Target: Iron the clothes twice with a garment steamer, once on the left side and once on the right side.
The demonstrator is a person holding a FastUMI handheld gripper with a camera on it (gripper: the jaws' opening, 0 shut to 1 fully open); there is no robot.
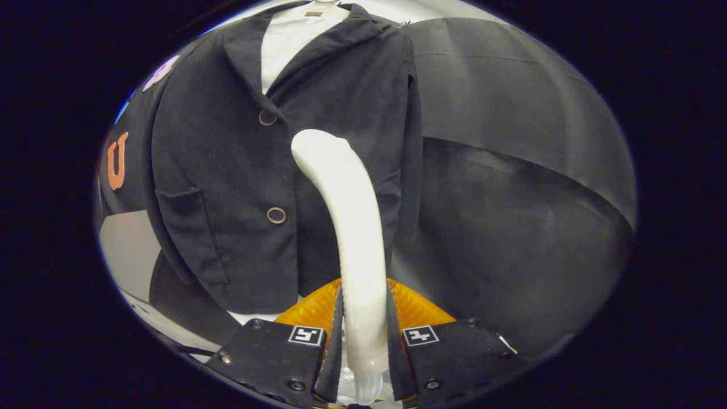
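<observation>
Steamer (pixel 346 227), clamped between both fingers of the gripper (pixel 363 335), rises ahead with its head on or just before the hanging jacket (pixel 227 187), right of the buttons. One pass looks underway; whether another is done I cannot tell.

recording booth | black cloth wall (pixel 511 170) | dark jacket (pixel 227 170) hung before it

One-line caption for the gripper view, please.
Gripper shut on white steamer handle, its head raised before the hanging dark jacket.
</observation>
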